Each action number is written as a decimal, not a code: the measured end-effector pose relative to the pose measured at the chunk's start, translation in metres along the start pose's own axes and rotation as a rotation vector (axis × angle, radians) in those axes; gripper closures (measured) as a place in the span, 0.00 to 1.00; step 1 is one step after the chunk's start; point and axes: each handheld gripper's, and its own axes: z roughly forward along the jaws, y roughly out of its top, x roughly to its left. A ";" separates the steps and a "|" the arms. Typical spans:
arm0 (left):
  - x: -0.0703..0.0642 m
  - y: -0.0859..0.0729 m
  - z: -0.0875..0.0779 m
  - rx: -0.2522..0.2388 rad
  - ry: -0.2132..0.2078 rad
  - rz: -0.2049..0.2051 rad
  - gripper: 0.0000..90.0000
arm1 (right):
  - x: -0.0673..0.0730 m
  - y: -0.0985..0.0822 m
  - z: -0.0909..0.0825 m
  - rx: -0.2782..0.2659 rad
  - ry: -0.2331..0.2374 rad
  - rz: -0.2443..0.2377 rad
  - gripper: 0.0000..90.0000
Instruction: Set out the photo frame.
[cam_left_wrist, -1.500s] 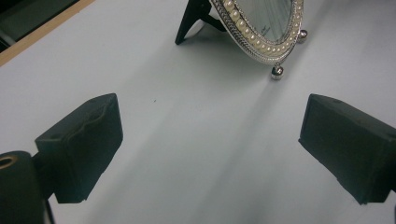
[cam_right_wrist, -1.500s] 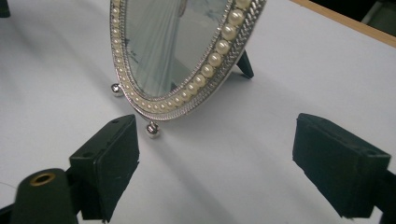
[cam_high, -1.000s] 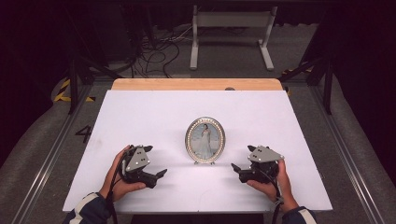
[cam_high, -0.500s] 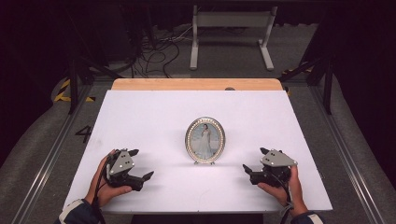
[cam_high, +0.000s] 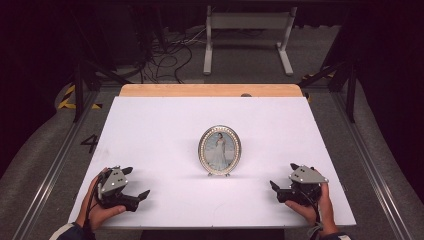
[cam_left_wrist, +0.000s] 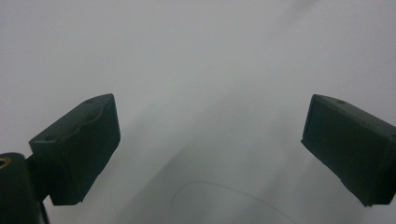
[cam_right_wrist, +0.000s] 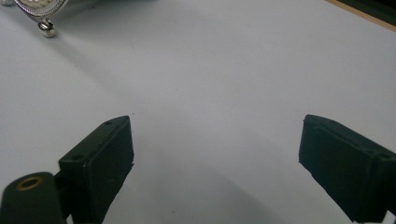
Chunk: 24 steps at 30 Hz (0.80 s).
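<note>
Oval picture frame (cam_high: 219, 150) upright mid-table on the white tabletop (cam_high: 165, 125), between both tools and well apart from each. Left gripper (cam_high: 135, 187) near the front left corner, jaws wide, nothing between. Right gripper (cam_high: 281, 186) front right, just been opening, jaws wide and empty.

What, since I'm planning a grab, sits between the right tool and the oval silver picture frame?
Nothing visible: only bare white tabletop lies between the right tool and the oval silver picture frame.
</note>
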 end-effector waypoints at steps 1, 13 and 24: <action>0.001 -0.004 -0.003 0.006 0.006 -0.015 0.05 | 0.000 -0.001 0.000 0.000 0.000 0.002 0.11; 0.001 -0.010 -0.014 -0.014 0.028 -0.014 0.05 | 0.004 -0.004 0.001 0.009 -0.006 -0.007 0.11; -0.001 -0.006 -0.015 -0.009 0.071 0.002 0.05 | -0.004 -0.002 -0.003 -0.025 -0.022 0.015 0.09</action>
